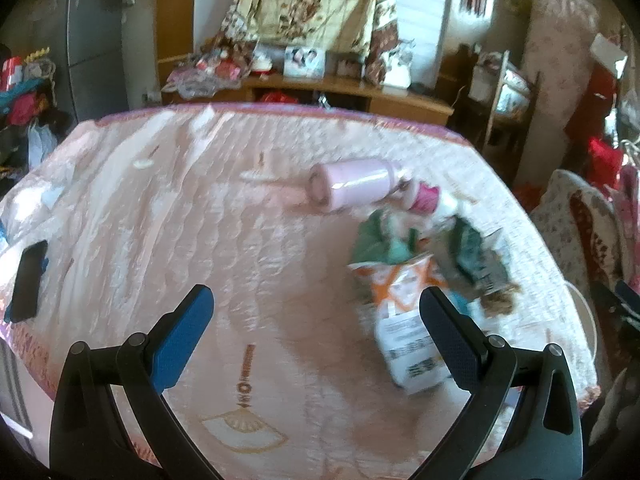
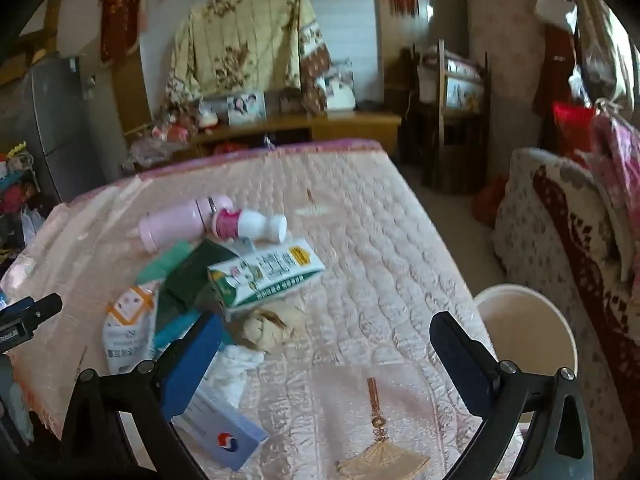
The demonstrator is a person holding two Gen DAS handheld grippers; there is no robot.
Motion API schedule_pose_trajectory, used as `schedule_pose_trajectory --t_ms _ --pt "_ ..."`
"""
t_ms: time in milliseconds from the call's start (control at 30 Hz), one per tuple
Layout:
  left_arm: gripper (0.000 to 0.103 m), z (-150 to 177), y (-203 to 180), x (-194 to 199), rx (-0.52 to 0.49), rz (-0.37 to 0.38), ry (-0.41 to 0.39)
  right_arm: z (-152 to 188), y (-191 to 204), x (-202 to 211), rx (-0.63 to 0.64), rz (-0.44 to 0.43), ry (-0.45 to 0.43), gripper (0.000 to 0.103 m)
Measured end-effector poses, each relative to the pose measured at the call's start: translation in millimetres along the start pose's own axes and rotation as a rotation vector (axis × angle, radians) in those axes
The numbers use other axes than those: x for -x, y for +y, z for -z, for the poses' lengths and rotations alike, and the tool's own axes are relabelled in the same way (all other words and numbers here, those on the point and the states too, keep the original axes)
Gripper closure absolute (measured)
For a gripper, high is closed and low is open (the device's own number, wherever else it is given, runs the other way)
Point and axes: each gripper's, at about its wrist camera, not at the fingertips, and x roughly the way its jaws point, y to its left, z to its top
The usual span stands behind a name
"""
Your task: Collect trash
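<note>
A pile of trash lies on the pink quilted bed (image 2: 360,220). It holds a pink bottle (image 2: 180,222), a small white-and-pink bottle (image 2: 250,225), a green-and-white carton (image 2: 266,278), an orange-and-white wrapper (image 2: 128,320), crumpled paper (image 2: 272,326) and a blue-and-white box (image 2: 222,428). In the left wrist view the pink bottle (image 1: 354,184) and orange wrapper (image 1: 404,304) lie ahead to the right. My left gripper (image 1: 316,316) is open and empty over the bed. My right gripper (image 2: 326,340) is open and empty just above the pile's near edge.
A white bucket (image 2: 528,332) stands on the floor beside the bed's right edge. A black phone (image 1: 28,280) lies at the bed's left edge. A wooden cabinet (image 2: 320,124) with clutter stands behind the bed. A padded chair (image 2: 568,240) stands to the right.
</note>
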Motion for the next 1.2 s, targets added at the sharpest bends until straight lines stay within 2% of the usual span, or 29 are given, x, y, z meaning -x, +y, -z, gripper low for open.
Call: schedule_pose_trajectory --t_ms 300,567,1200 --pt "0.001 -1.3 -31.2 28.3 -0.039 0.041 -0.1 -0.4 -3.9 24.8 0.008 -0.015 -0.058 0.0" --pt "0.001 1.3 -38.4 28.8 -0.035 0.062 -0.099 -5.0 2.4 30.9 0.026 -0.021 -0.084 0.0" --pt "0.001 -1.0 -40.5 36.4 -0.034 0.046 -0.141 -6.9 10.9 42.8 0.038 -0.026 -0.146 0.0"
